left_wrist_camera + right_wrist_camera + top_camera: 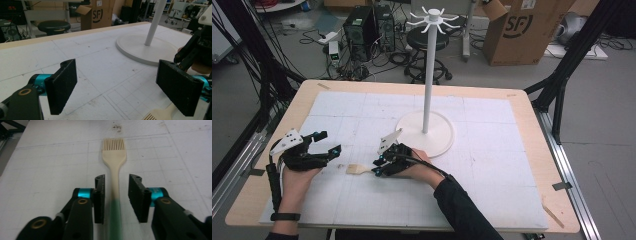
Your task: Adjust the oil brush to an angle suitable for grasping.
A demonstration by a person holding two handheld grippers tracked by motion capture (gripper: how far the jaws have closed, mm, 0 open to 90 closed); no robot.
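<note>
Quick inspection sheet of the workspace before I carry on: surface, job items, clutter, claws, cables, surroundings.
Surface: white gridded mat on a wooden table; some dark smudges.
Job items: pastry brush lies flat, bristles pointing away from the right claw, green handle end between its jaws.
Clutter: white hook stand on a round base; wooden stick at the near right edge.
Claws: left claw open, nothing between the jaws; right claw open, jaws beside the handle, not pressing.
Cables: one trails along each forearm.
Surroundings: cardboard box, stool, computer towers, floor cables.
</note>
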